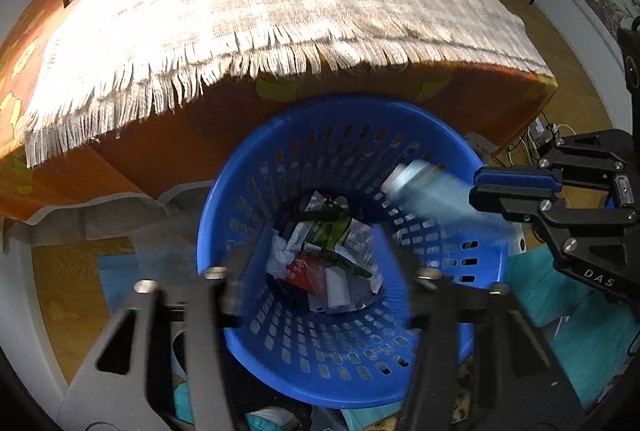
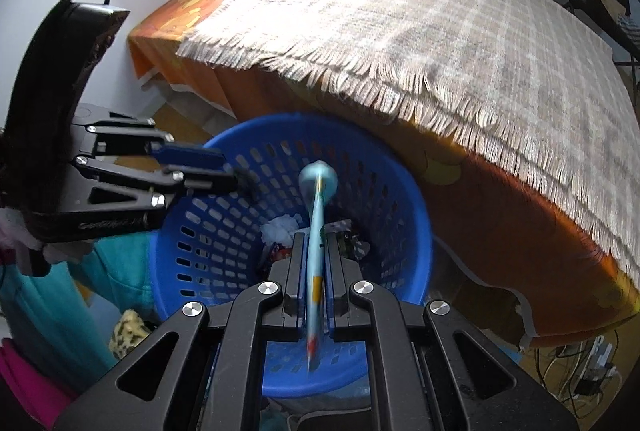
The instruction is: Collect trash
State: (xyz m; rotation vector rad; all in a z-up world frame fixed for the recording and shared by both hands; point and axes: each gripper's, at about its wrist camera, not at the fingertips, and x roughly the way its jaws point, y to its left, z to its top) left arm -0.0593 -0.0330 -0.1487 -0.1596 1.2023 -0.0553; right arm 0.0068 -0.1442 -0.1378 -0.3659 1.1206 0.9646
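Two views. Left wrist: left gripper point(image 1: 320, 279) hangs released and empty over the basket point(image 1: 490, 259); the tube point(image 1: 432, 191), pale blue and blurred, enters from three o'clock in the right gripper point(image 1: 480, 193). Right wrist: jaws clenched on that flattened tube, long axis toward twelve, cap end above trash point(image 2: 280, 227).

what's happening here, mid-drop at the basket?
Trash collection at the blue basket beside the bed. The right gripper is shut on a flattened light-blue bottle, holding it over the basket opening, not yet released. The left gripper hangs over the basket with jaws open and nothing between them. Wrappers and crumpled paper already lie at the bottom.
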